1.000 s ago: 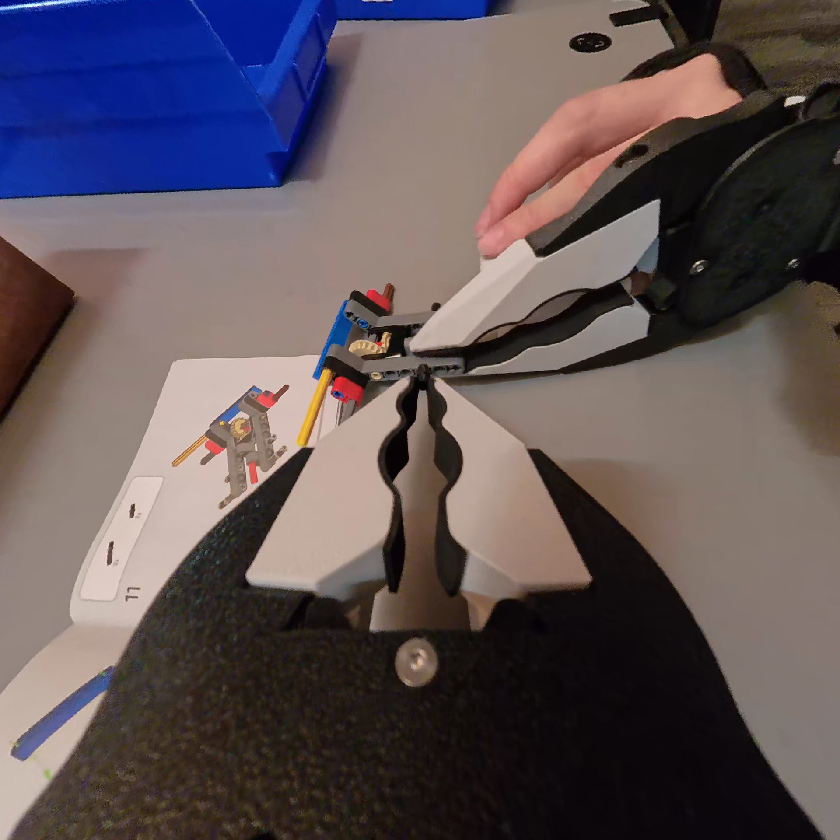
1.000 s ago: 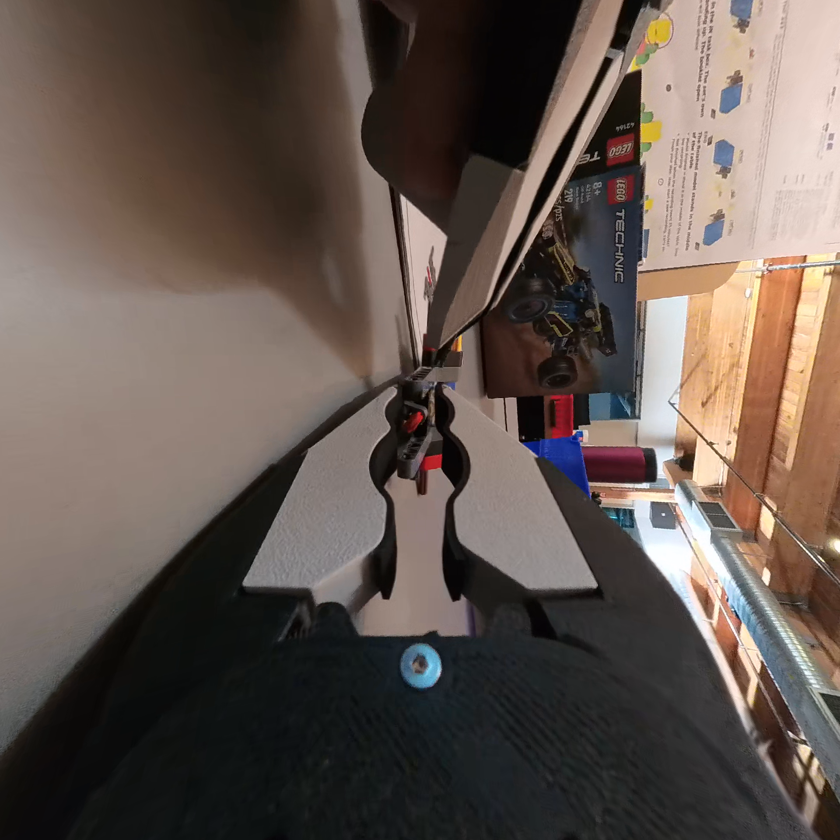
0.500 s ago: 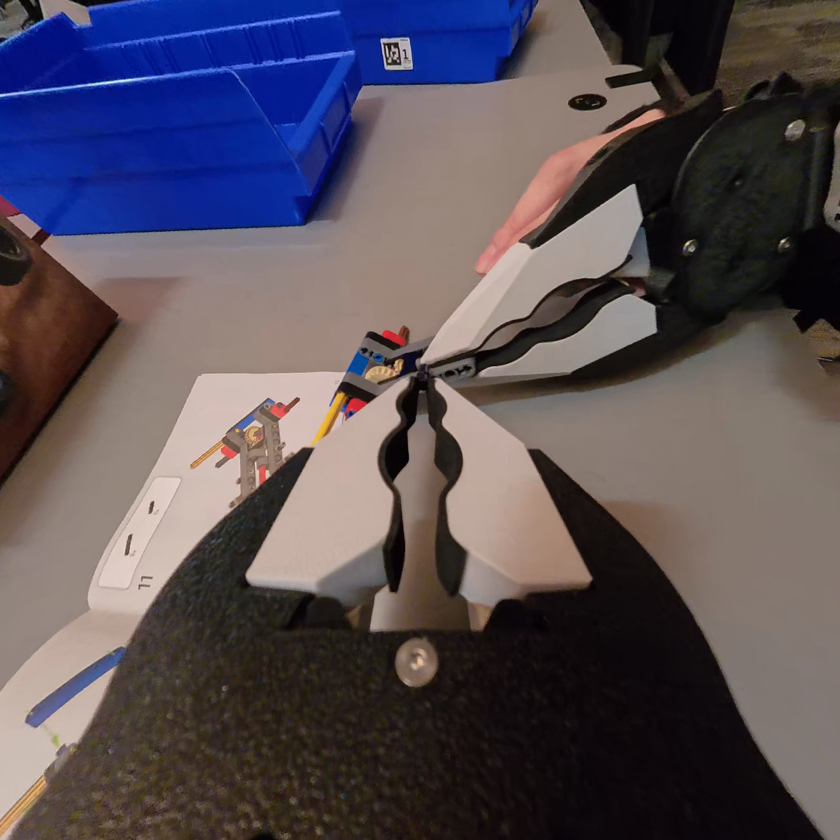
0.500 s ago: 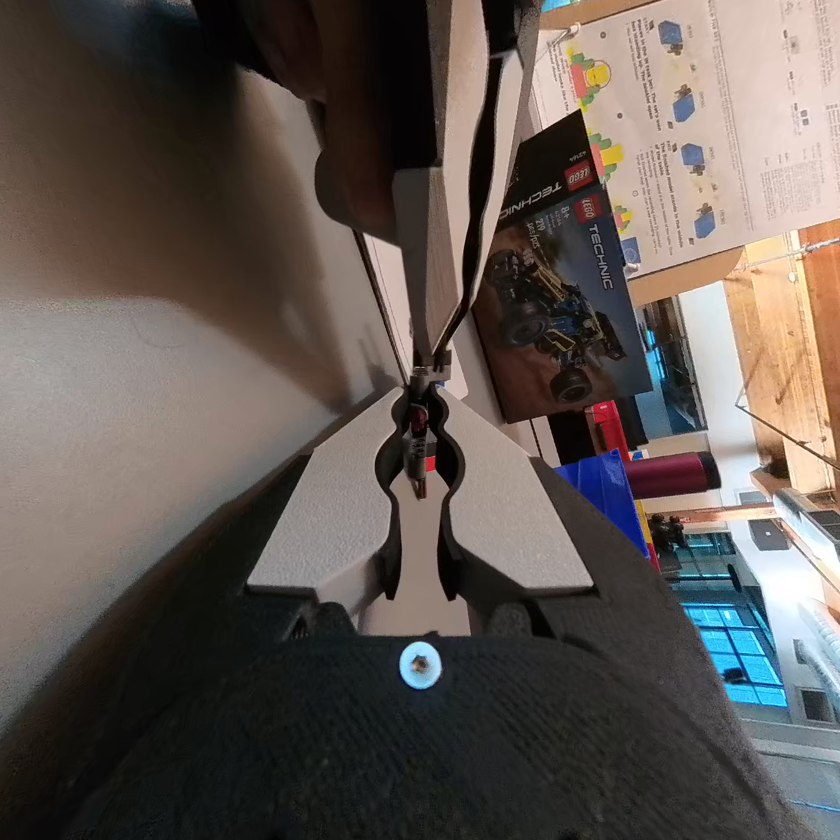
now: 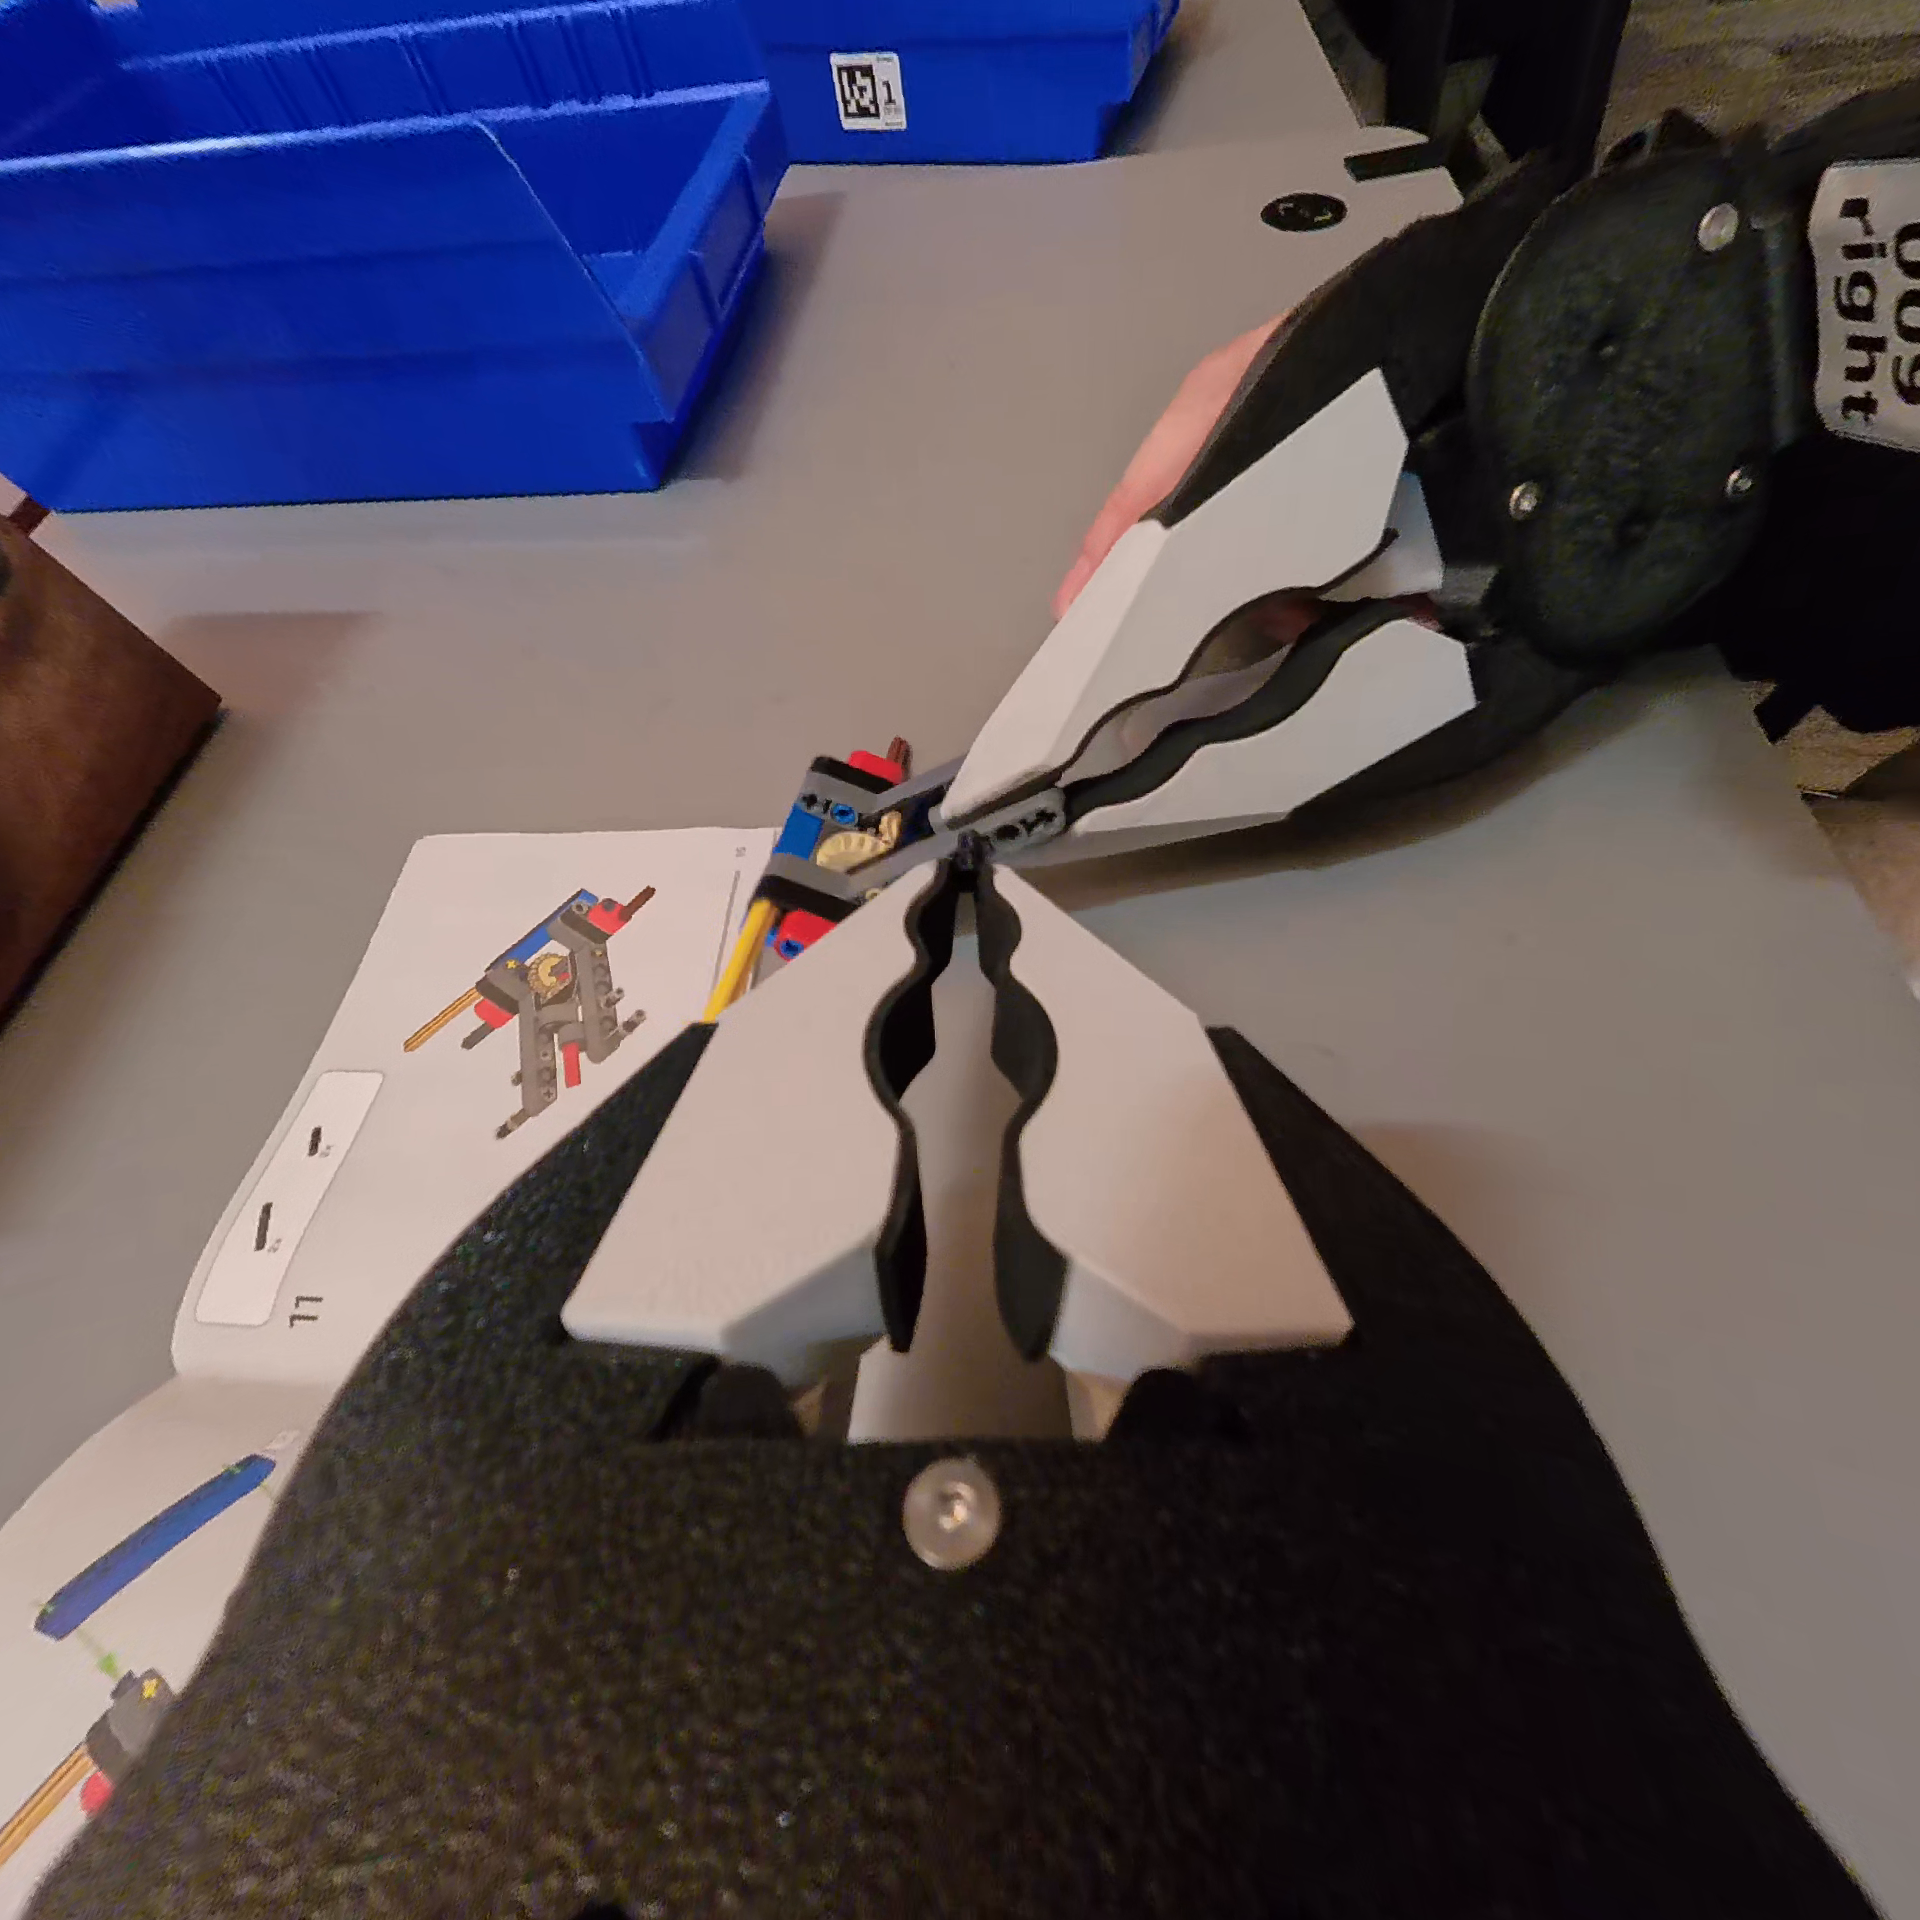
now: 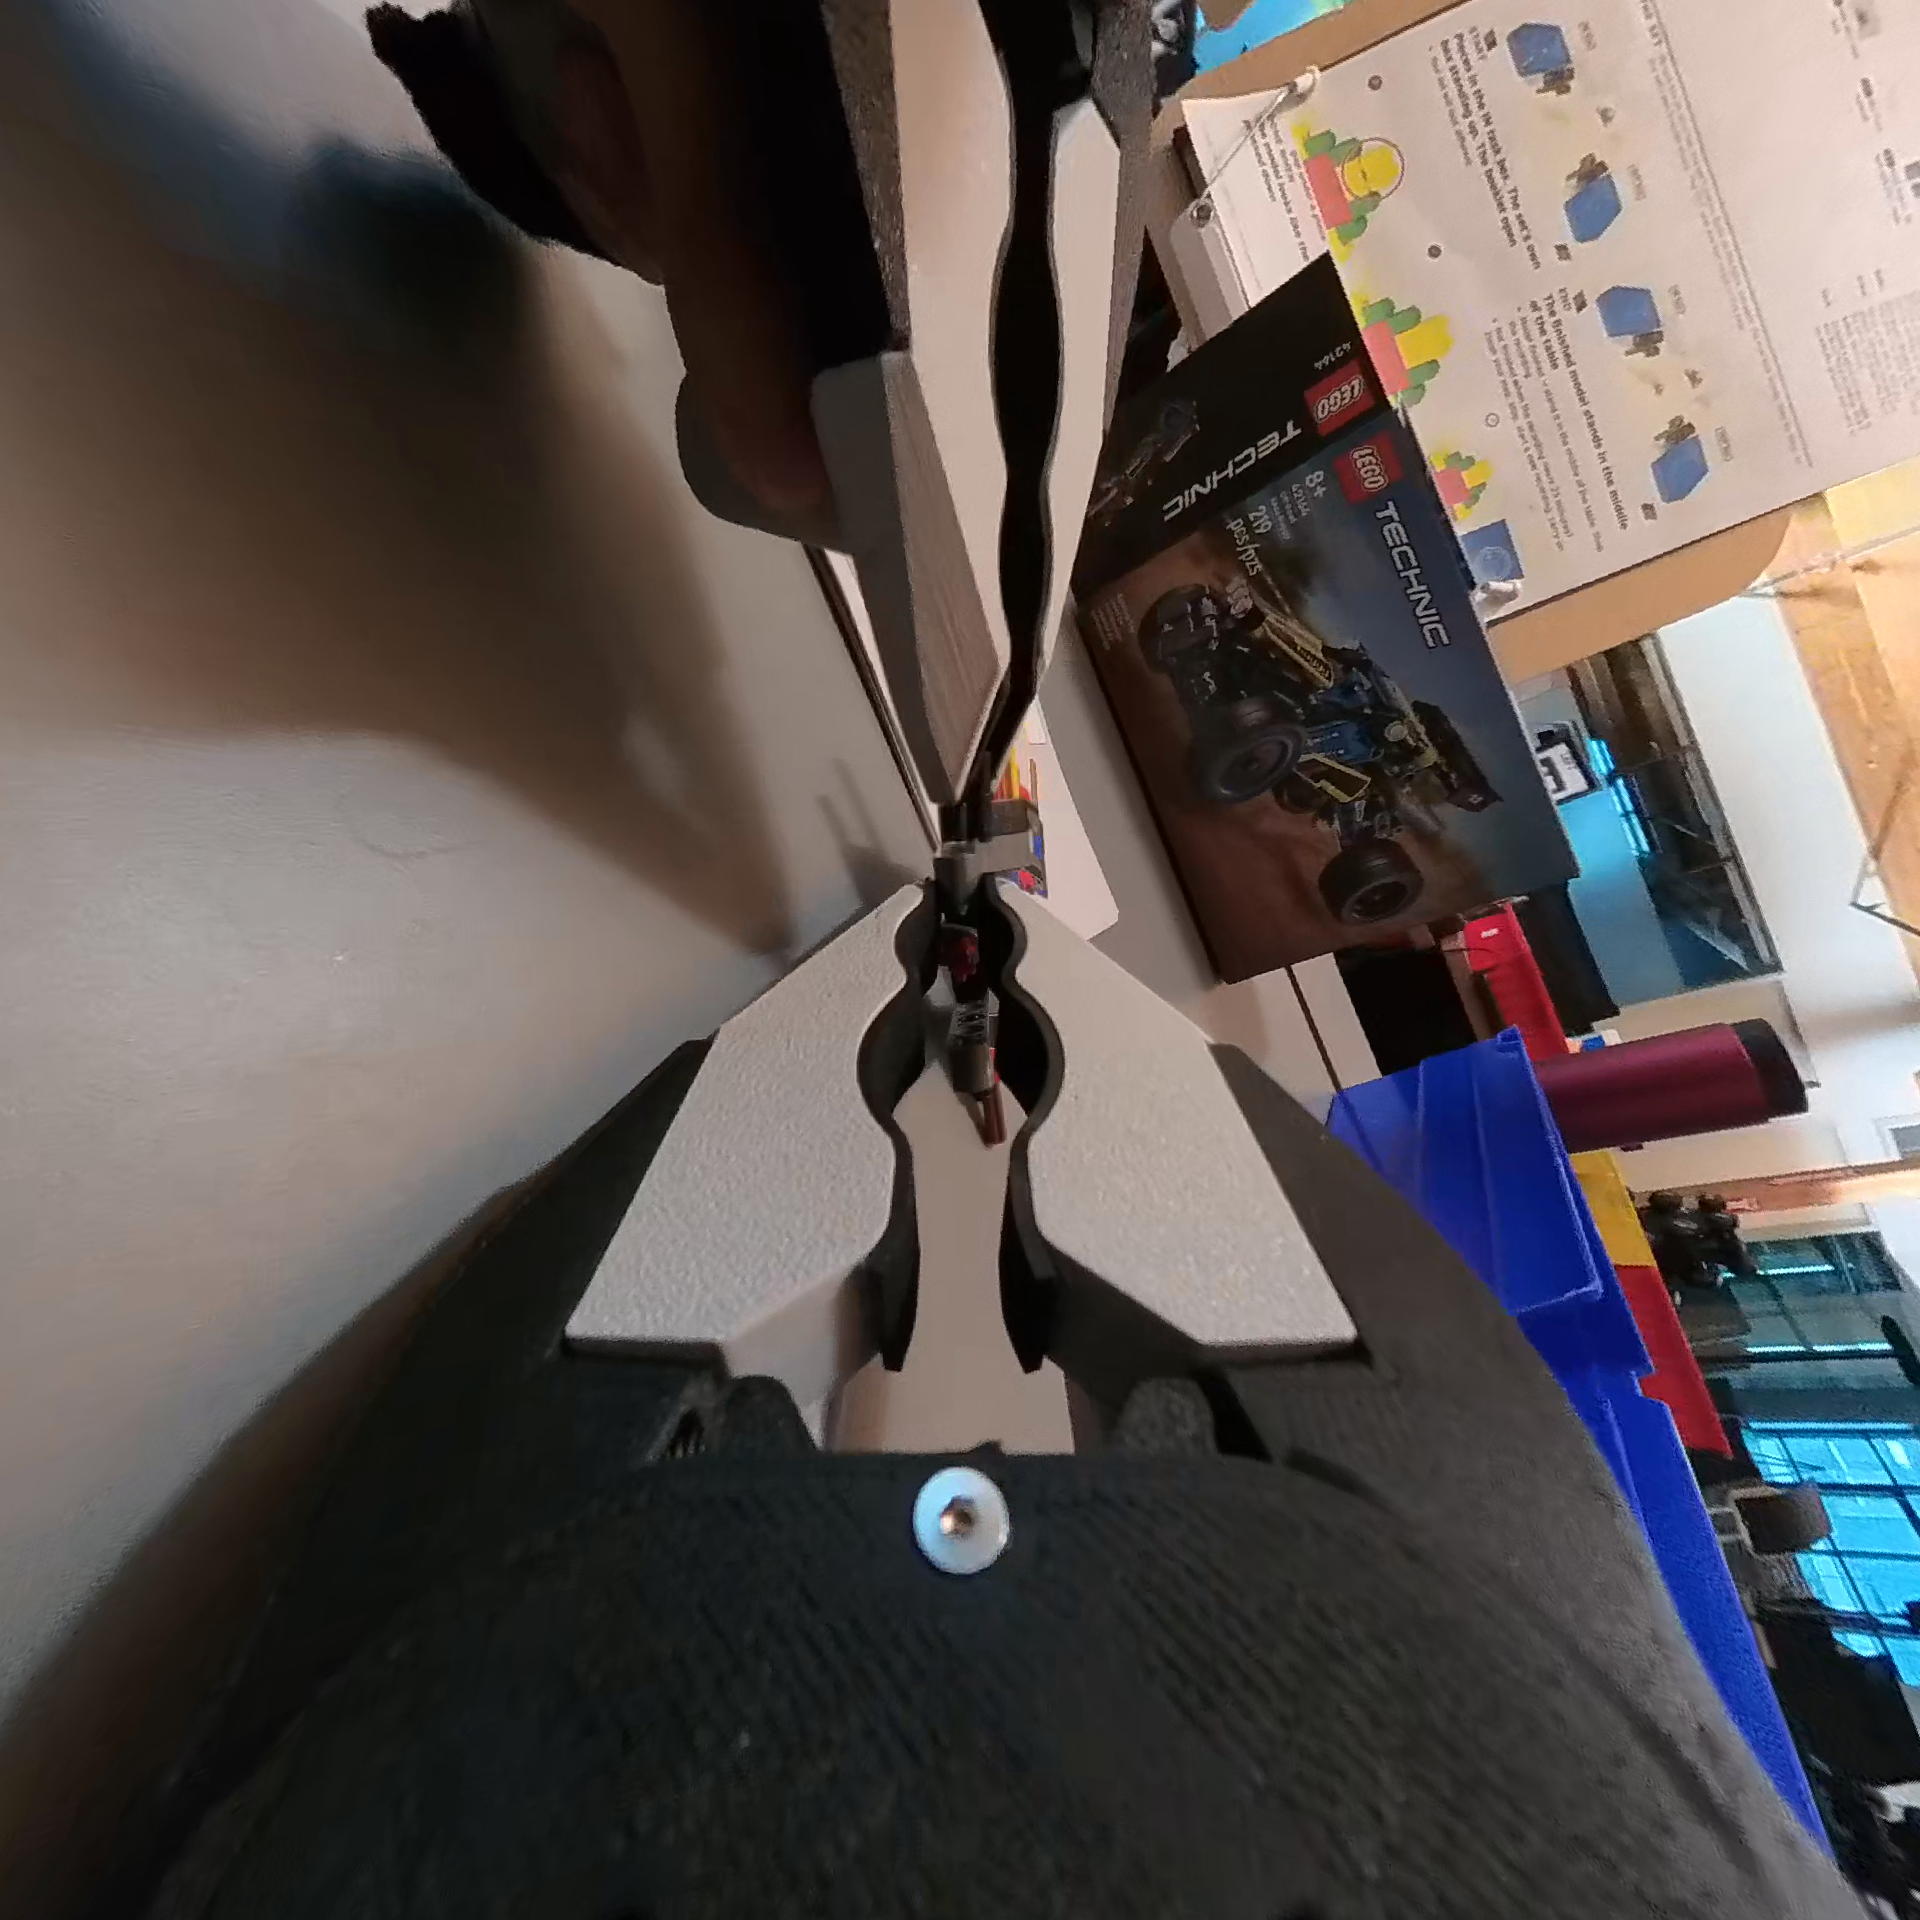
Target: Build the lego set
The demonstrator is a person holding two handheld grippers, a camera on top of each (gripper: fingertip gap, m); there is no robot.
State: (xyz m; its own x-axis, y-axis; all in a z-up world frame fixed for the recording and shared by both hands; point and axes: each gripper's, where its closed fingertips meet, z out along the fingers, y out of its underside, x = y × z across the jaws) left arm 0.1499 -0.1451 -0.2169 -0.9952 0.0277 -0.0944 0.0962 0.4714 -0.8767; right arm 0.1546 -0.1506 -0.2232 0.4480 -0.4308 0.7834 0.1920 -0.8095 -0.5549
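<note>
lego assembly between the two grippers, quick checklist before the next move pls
1. Right gripper shut on the grey beam of the lego assembly: ok.
2. Left gripper shut on a small dark pin at its tips: ok, though the pin is nearly hidden.
3. Pin lined up with a beam hole: cannot tell, the tips cover it.
4. Assembly held clear of the table: cannot tell.
5. Instruction booklet open with the step drawing in sight: ok.
6. Blue bins clear of both grippers: ok.
</note>
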